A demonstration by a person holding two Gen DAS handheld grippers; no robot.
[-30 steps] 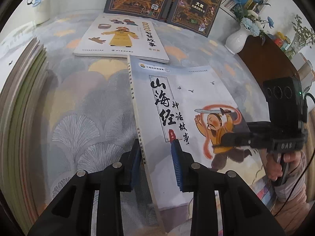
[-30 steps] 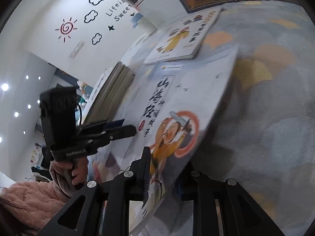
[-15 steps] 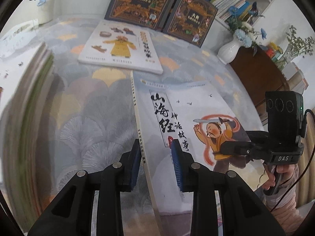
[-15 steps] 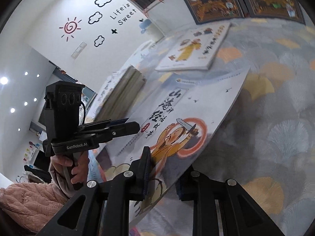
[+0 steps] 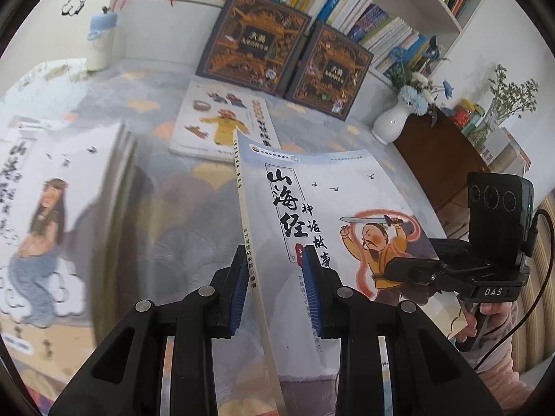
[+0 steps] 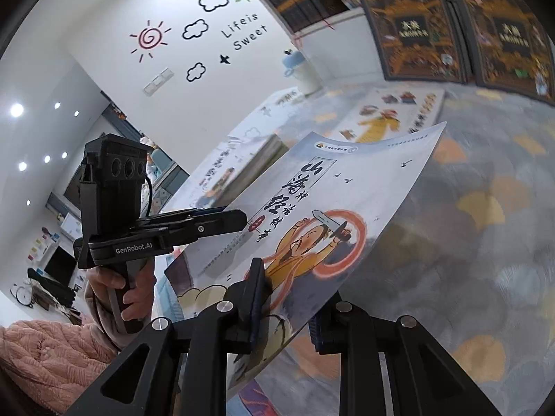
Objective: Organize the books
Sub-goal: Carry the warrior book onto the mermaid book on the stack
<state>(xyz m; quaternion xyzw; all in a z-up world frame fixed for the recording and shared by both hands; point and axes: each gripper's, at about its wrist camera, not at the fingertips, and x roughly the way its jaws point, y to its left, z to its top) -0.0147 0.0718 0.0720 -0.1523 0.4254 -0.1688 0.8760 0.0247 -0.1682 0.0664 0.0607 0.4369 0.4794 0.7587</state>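
While gripped by both hand-held grippers, a picture book (image 5: pixel 333 187) is held above the carpet.
One stack (image 5: pixel 52 187) is formed; another book (image 5: pixel 225 121) is left lying loose.

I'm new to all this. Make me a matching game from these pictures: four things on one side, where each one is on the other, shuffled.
Things:
1. swordsman book
2. yellow-robed figure book
3. two dark ornate books
4. white vase

Places:
A. standing against the bookshelf
B. lying flat on the patterned cloth
C. gripped by both claws, raised
D. beside the dark wooden cabinet, holding blue flowers

Pairs: 1-C, 2-B, 3-A, 4-D
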